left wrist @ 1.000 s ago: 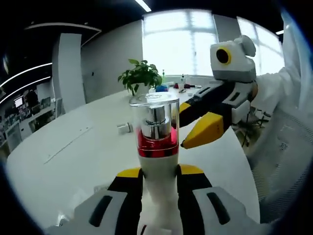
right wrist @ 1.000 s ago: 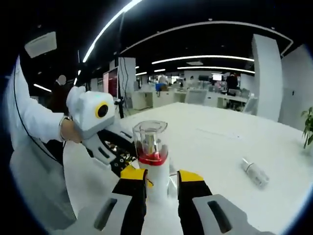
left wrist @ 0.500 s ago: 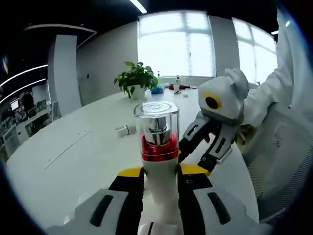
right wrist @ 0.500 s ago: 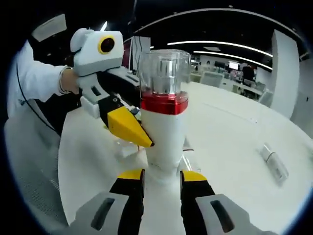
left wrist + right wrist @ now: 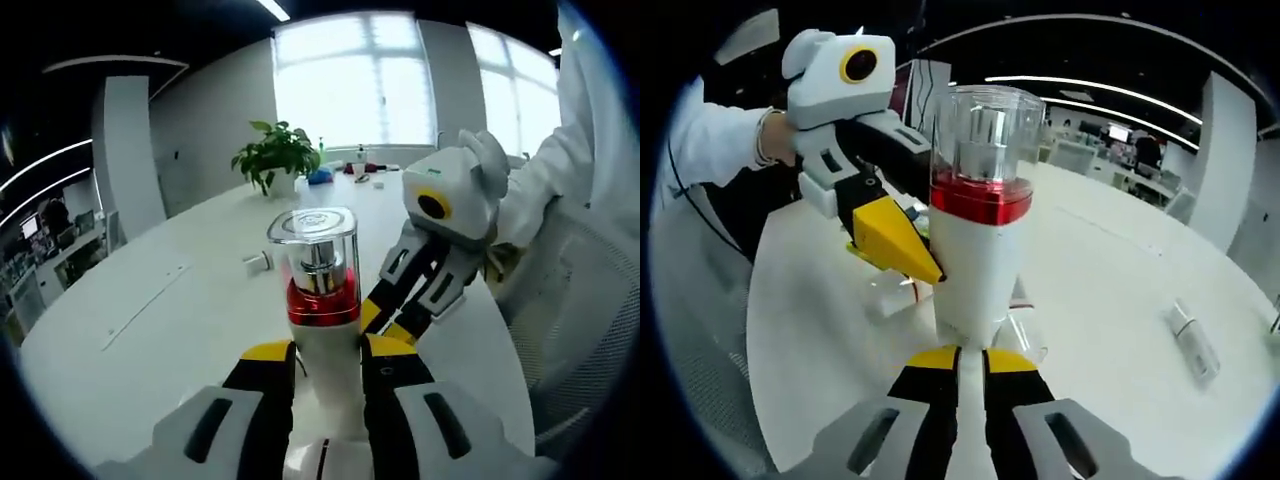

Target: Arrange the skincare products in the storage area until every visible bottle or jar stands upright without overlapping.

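Change: your right gripper (image 5: 960, 362), jaws apart half a second ago, now looks pinched under the bottle (image 5: 978, 235).
Left gripper (image 5: 327, 360): clamps the bottle, frame centre.
Meaning: handover underway above the table (image 5: 180, 330); spare bottle (image 5: 1191, 337) lies lower right.

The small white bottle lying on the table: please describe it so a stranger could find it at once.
On the big white table, look away from the held pump bottle between the grippers. The small white bottle lies apart on its side on bare tabletop; unlike the held one, it has no red band.
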A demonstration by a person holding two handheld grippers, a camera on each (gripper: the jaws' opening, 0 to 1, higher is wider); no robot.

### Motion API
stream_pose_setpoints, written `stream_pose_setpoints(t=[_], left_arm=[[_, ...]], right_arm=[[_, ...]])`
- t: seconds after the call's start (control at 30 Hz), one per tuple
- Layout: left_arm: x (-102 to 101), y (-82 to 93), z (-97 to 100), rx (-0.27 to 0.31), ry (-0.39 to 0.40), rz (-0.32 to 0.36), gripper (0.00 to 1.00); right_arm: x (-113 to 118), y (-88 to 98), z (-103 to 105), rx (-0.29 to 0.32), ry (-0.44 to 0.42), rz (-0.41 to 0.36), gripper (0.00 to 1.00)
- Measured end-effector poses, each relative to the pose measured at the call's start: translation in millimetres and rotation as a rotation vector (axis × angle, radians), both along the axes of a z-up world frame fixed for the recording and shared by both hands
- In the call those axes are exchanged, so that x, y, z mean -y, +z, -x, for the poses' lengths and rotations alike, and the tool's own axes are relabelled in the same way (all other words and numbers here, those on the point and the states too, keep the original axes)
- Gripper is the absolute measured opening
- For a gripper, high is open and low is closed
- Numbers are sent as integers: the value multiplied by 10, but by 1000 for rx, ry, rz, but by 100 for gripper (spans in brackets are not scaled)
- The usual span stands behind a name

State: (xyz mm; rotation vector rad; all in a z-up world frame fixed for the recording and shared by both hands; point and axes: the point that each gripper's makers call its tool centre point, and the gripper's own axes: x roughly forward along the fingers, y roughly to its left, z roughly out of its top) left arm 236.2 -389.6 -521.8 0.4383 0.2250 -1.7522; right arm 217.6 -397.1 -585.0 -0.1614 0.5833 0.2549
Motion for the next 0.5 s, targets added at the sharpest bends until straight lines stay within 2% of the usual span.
stream_pose_setpoints(t=[0.1,0.17,0.23,0.4,0.5], left_arm=[[-21,-3,-26,-2,0,-3,24],[-31,-1,-23,-3,-4,-4,24],[-56,-5,-35,-7,-8,-9,23],[-94,-45,-61,11,0,-31,22],[-136,-61,-60,2,0,-43,18]], right_arm=[[-1,9,-23,11,2,8,1],[4,5,-47,17,11,11,10],[-19,-52,-67,-13,16,-10,14],[-11,-75,-85,-25,11,-1,7],[-17,-61,-85,-20,13,14,7]])
